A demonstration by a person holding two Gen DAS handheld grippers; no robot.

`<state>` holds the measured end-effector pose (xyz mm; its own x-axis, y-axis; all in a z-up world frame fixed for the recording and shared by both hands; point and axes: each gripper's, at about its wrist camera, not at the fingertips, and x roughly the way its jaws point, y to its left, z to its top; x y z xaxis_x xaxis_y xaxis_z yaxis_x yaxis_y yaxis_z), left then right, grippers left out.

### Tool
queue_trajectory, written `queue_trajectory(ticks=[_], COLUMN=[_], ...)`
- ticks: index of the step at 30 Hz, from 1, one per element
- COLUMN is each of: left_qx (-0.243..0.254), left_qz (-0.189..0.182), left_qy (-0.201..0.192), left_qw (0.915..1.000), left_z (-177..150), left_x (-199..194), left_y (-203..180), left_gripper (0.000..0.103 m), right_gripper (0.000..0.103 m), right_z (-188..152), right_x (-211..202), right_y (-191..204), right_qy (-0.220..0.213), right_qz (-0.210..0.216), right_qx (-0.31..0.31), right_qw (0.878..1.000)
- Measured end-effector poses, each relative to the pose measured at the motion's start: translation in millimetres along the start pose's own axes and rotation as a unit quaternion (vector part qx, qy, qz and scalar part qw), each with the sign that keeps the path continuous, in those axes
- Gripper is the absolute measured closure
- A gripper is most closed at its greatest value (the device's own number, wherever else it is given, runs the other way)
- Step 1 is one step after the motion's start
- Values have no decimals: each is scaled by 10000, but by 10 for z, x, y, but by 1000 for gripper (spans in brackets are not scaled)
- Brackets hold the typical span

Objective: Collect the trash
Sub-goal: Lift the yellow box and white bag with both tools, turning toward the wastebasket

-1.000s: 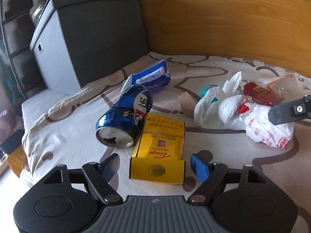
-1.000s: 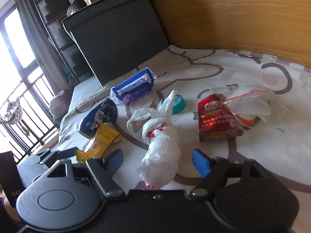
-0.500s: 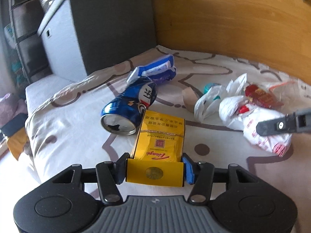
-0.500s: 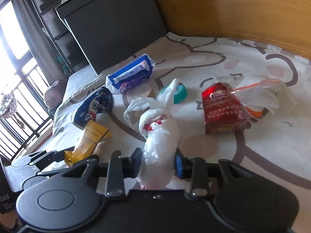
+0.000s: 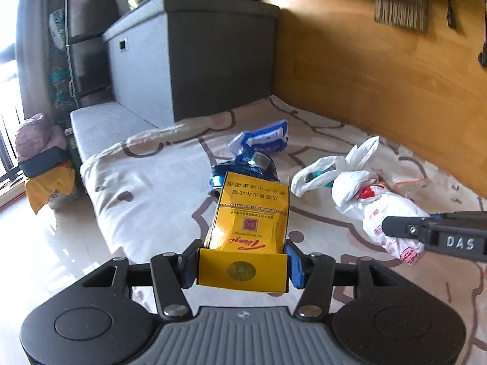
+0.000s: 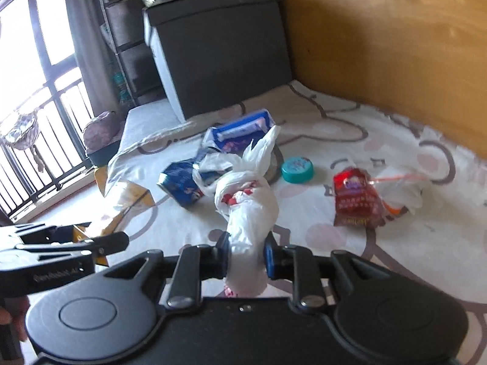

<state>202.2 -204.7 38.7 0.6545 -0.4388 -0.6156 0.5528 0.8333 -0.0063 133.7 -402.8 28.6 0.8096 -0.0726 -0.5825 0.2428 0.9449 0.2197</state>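
My left gripper (image 5: 242, 263) is shut on a yellow cigarette carton (image 5: 248, 225) and holds it above the patterned sheet (image 5: 146, 182). My right gripper (image 6: 246, 258) is shut on a knotted white plastic bag (image 6: 248, 200), lifted off the sheet; the bag also shows in the left wrist view (image 5: 380, 203). A crushed blue can (image 6: 179, 184), a blue tissue pack (image 6: 240, 130), a teal lid (image 6: 296, 168), a red snack packet (image 6: 356, 196) and a clear zip bag (image 6: 401, 188) lie on the sheet.
A dark storage box (image 5: 194, 57) stands at the back against the wooden wall (image 5: 380, 70). Stacked drawers (image 6: 127, 33) and a balcony railing (image 6: 39, 140) are at the left. A purple bundle (image 5: 33, 135) lies on the floor by the sheet's left edge.
Both grippers closed, the left on the carton and the right on the white bag, then lifted them up and back from the sheet. The blue can has shifted.
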Motion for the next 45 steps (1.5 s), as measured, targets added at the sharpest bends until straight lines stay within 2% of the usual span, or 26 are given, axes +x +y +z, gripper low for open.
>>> queue_trajectory(ticks=[9, 22, 36, 45], left_qx=[-132, -507, -962, -1213], left_qz=[137, 275, 560, 929], left_qy=[-175, -439, -438, -439], left_qw=[9997, 9974, 9928, 9873], left_z=[15, -109, -398, -608], left_x=[-579, -1196, -1436, -1429], left_y=[60, 273, 810, 1312], left_gripper=[47, 47, 47, 47], right_gripper=[81, 81, 81, 81], right_z=[58, 125, -95, -160], right_x=[-380, -910, -812, -518], right_y=[238, 546, 1009, 1508], right_qy=[-120, -314, -134, -1], right_qz=[-17, -130, 21, 275], right_qx=[-293, -631, -810, -1008], right_qw=[9995, 9974, 9966, 9945])
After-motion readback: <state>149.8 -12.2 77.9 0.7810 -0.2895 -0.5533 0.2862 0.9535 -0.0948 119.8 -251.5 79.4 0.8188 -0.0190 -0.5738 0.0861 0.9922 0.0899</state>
